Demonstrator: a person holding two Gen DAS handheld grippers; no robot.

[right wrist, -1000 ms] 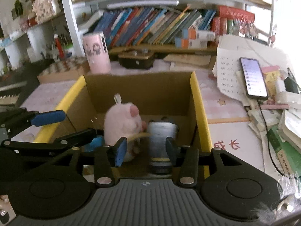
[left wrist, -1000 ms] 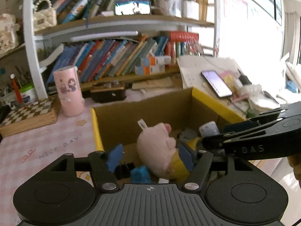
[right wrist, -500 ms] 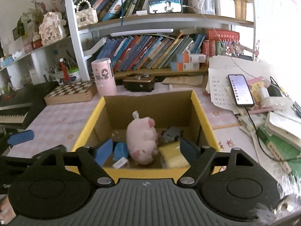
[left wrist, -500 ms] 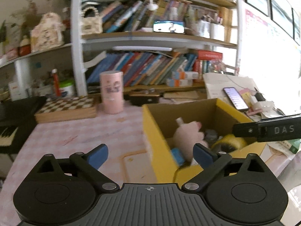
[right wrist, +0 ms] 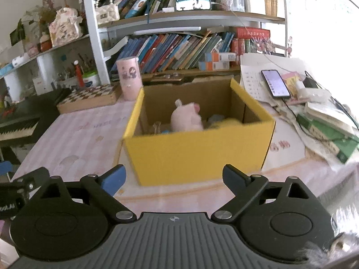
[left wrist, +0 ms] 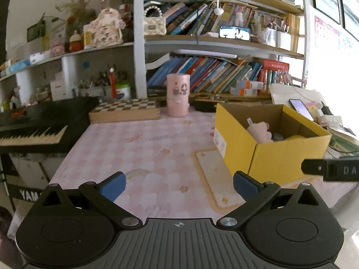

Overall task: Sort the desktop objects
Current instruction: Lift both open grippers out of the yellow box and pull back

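1. Yellow box (right wrist: 199, 152) sits on the desk (left wrist: 139, 157), open top. Inside: pink plush pig (right wrist: 186, 117), something yellow and a grey item beside it, both blurred.
2. Box lies straight ahead of the right hand-held gripper (right wrist: 174, 179), near; ahead and to the right of the left hand-held gripper (left wrist: 178, 185). Right is nearer.
3. Both hand-held grippers: fingers wide apart, nothing held, clear of the box.
4. Desk in front of the left one carries no loose items; sorting looks about done.
5. Around: pink cylinder (left wrist: 178, 94) and chessboard (left wrist: 124, 109) behind, keyboard (left wrist: 31, 130) left, phone (right wrist: 274, 83) and books (right wrist: 329, 125) right of box. Nothing blocks either approach.
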